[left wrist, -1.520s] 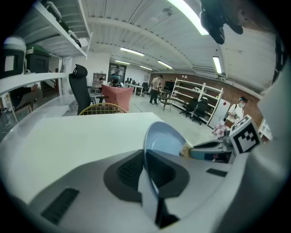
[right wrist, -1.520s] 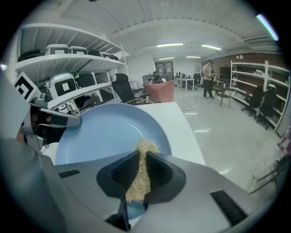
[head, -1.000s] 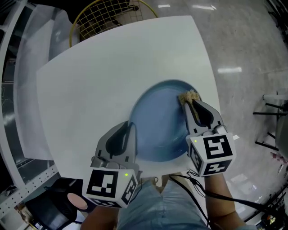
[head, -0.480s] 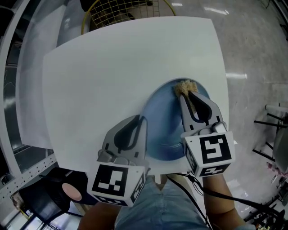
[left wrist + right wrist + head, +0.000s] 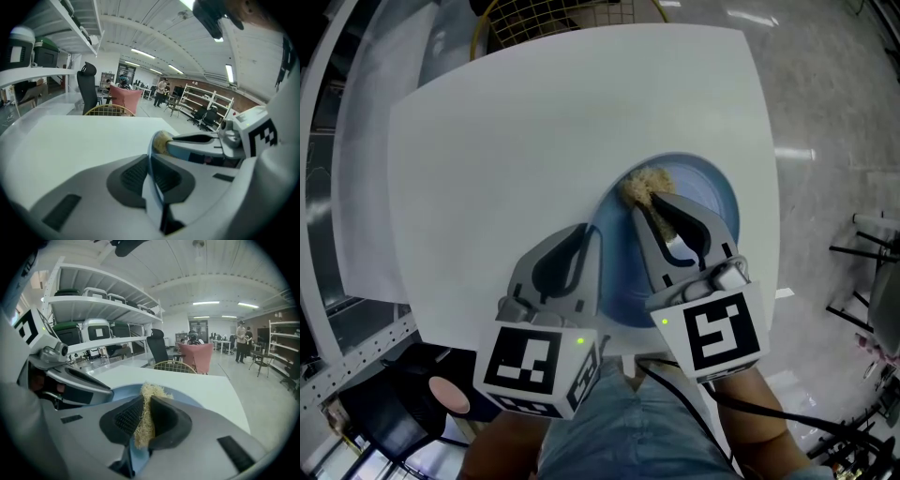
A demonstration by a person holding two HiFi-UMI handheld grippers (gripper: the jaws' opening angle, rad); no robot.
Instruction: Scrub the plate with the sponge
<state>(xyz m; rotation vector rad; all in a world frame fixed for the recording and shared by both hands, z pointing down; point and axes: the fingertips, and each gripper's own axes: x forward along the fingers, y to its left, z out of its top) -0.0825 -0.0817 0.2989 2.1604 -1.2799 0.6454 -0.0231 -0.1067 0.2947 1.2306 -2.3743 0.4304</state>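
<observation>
A blue plate [image 5: 712,202] stands tilted over the white table [image 5: 506,141]. My left gripper [image 5: 589,242] is shut on the plate's left rim; in the left gripper view the thin blue edge of the plate [image 5: 155,185] runs between the jaws. My right gripper [image 5: 645,202] is shut on a tan fibrous sponge [image 5: 639,184], which presses on the plate's upper left face. In the right gripper view the sponge [image 5: 151,393] sticks out past the pads over the plate [image 5: 110,392], with the left gripper [image 5: 65,380] close by.
A yellow wire basket [image 5: 553,19] sits beyond the table's far edge. The table's right edge drops to a shiny floor [image 5: 834,112]. A black device [image 5: 412,403] lies below the near left corner. Shelves with bins [image 5: 93,329] stand behind.
My right gripper has carried the sponge leftward across the plate, from its upper right rim to its upper left part. The left gripper still holds the plate's left rim.
</observation>
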